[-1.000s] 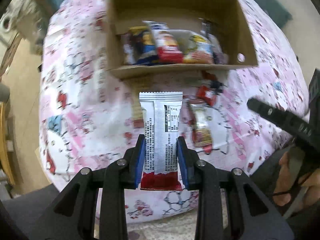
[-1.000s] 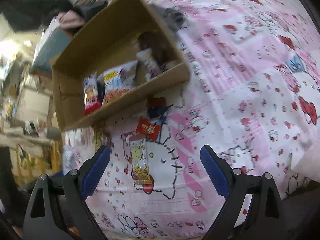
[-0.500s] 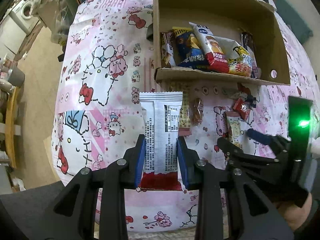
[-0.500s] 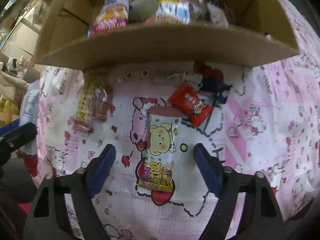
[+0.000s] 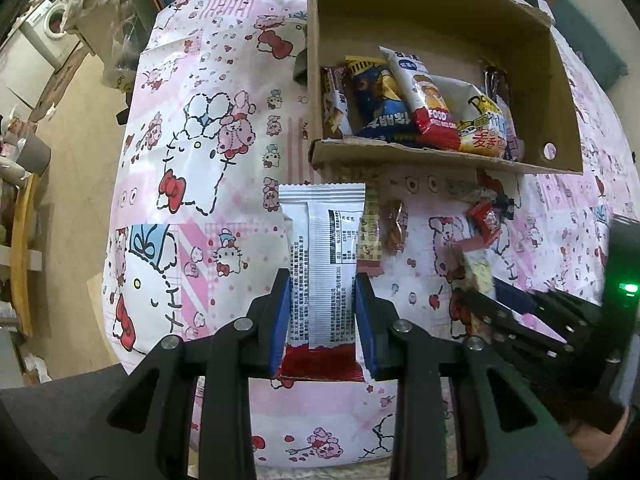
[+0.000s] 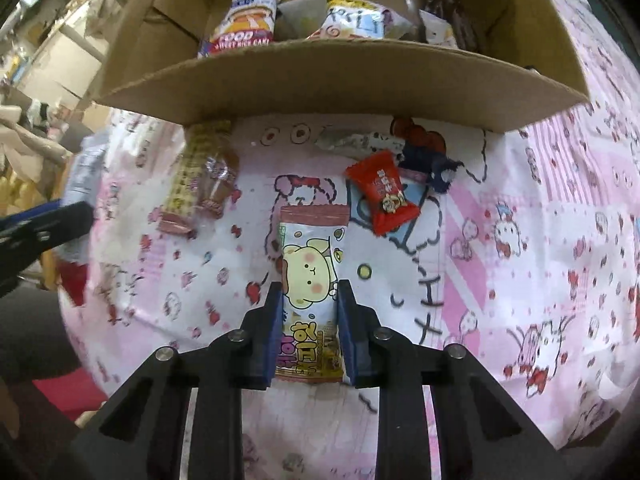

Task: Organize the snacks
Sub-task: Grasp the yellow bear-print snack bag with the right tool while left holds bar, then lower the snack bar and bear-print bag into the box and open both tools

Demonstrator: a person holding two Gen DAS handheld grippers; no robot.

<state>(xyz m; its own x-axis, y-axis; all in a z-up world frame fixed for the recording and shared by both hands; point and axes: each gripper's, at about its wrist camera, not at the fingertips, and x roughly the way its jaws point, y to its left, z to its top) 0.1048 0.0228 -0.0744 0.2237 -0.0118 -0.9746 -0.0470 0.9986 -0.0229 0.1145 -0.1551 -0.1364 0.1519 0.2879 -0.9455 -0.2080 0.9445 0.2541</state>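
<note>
White foil snack packet with black print and a red end (image 5: 322,272), long axis in line with the fingers, gripped across its width by the left tool (image 5: 322,320), which is closed on it above the tabletop covered in a pink cartoon-print cloth (image 5: 192,184); pastel snack packet printed with a yellow cartoon dog (image 6: 310,292), long axis likewise along the fingers, lying on the cloth with the right tool (image 6: 308,336) closed against both its long edges; open brown cardboard box (image 5: 436,160) straight ahead of both tools, its near wall beyond the packets' far ends, the right tool seemingly the nearer; inside the box, about five packets standing side by side, exact count uncertain; loose on the cloth before the box: one red square wrapped sweet (image 6: 382,196), one dark blue wrapper (image 6: 426,164), one long yellow checked bar (image 6: 192,176) with one clear brown wrapper (image 6: 220,176) on it
</note>
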